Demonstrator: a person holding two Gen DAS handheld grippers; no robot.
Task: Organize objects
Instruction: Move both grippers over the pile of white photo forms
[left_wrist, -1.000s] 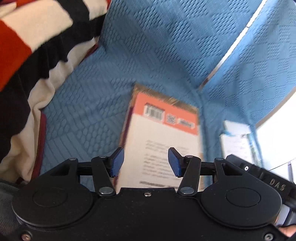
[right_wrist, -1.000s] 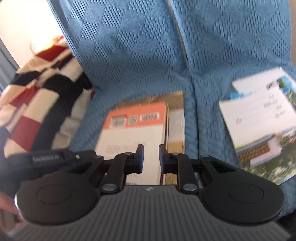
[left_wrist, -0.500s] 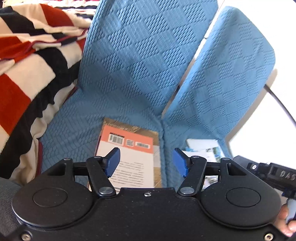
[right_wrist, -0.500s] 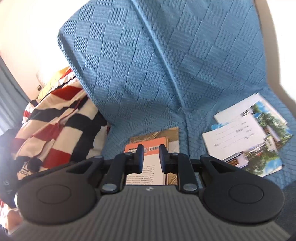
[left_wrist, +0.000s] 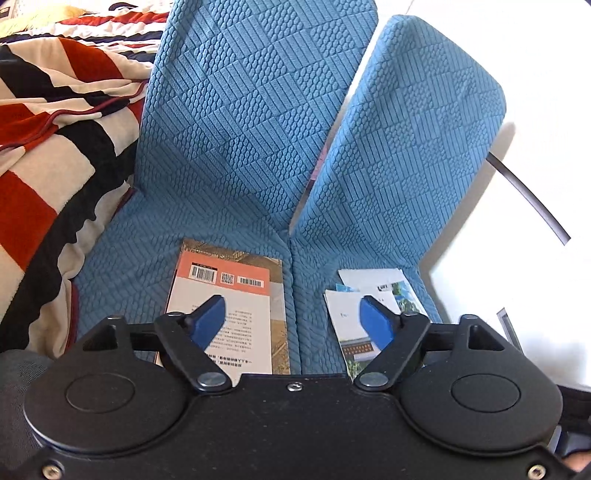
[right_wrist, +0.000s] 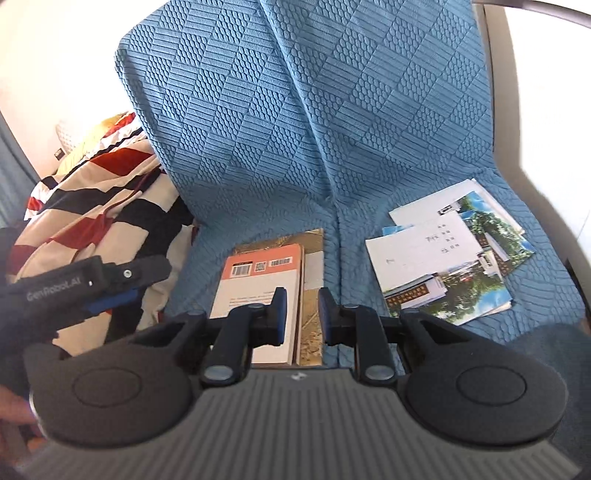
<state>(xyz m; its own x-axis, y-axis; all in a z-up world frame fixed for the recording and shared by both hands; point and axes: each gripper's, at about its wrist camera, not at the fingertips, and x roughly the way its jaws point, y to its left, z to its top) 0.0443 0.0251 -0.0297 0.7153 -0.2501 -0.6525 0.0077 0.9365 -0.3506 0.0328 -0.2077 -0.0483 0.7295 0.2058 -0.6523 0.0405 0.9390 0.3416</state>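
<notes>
Books stacked on the blue sofa seat, looks done. Postcards beside them are a loose heap, not yet sorted. Left claw has just been opening, wide, empty. Right claw narrow gap, gripping nothing.

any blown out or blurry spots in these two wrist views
Left wrist view: the area right of the blue seat cover is blown out white; the book stays sharp. Right wrist view: the upper corners are washed out, and the postcards are slightly soft.
</notes>
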